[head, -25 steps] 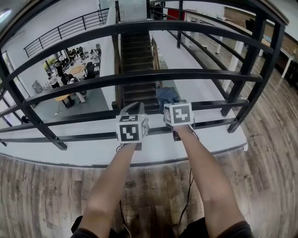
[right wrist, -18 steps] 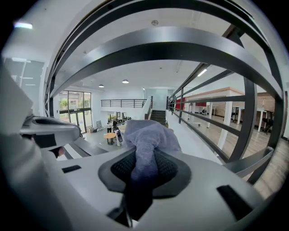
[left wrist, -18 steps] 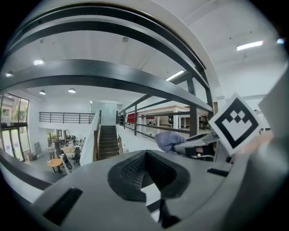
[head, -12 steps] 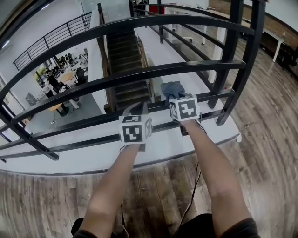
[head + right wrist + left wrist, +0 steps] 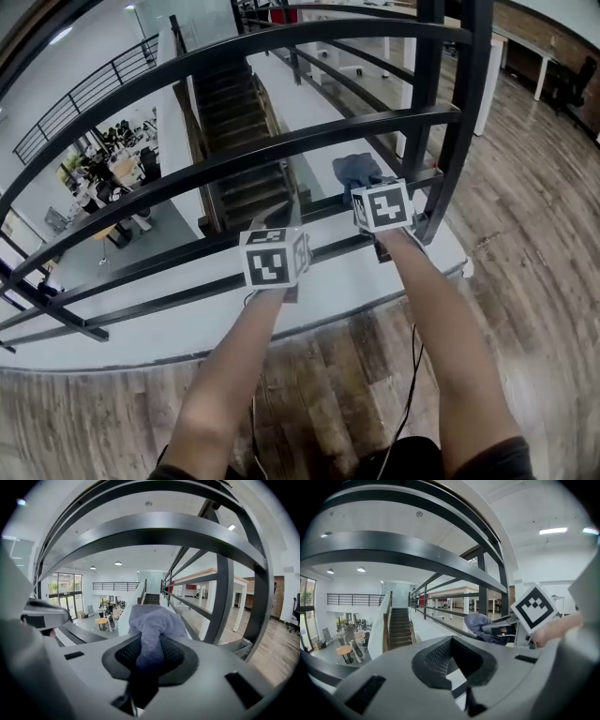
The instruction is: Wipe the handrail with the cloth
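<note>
since one second ago, both claws have travelled right along the handrail (image 5: pixel 323 208). the vertical post (image 5: pixel 441 141) now stands near the right claw (image 5: pixel 367 190). judgement: this stroke is close to the end of the rail section, so a reversal or a move to another bar comes next. the right claw is clamped on the cloth (image 5: pixel 359 172), which is bunched ahead of its jaws at a lower bar; contact is probable, not confirmed. the left claw (image 5: pixel 279 223) has its jaws together, holding nothing. no containers are in view.

Left claw (image 5: pixel 452 648) (jaws together, empty) faces the handrail (image 5: pixel 417 550); cloth (image 5: pixel 480 623) beyond.
</note>
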Available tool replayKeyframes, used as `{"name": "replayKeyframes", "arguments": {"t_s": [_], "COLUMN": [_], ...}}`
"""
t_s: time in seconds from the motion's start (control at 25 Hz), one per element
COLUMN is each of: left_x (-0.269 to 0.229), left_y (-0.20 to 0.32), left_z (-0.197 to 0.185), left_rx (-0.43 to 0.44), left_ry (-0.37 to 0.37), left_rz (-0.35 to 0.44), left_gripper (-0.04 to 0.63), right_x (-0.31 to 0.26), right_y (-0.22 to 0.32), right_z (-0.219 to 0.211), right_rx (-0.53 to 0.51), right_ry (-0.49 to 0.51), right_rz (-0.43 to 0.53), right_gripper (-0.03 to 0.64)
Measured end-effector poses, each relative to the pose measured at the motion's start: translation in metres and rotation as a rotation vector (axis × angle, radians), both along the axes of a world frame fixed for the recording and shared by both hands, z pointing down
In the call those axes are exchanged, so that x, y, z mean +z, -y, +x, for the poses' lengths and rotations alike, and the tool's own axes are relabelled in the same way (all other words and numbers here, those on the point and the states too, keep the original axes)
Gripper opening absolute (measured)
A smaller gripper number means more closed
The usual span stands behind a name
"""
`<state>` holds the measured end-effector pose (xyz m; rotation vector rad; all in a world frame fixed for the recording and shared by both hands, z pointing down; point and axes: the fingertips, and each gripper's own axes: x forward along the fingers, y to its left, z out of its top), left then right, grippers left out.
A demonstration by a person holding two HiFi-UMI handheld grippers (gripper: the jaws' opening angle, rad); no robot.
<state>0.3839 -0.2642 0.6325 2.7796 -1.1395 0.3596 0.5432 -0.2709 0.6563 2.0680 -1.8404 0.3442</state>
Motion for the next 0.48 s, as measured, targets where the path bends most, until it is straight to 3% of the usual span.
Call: {"name": "replayKeyframes", "arguments": {"t_s": [0.12,0.24,0.48], "left_x": [0.001,0.001,0.000], "left_y": [-0.004,-0.005,-0.012], "left_z": [0.025,0.046,0.064], "left_rx": [0.016,0.029,0.051], "left_ry": [-0.005,-0.002,0.002], "left_rz": [-0.008,-0.006,-0.011], "left_gripper": [-0.002,-0.002,-0.002], "right_x": [0.000,-0.003,0.007], "right_y": [-0.007,-0.016,-0.037], "right_z": [0.035,0.087,0.141], "right_rx": [0.029,0.106,0.158], "right_ry": [0.024,-0.019,0.005], "right_rz": [0.007,0.006,-0.054], "right_gripper": [0.091,0.091,0.091]}}
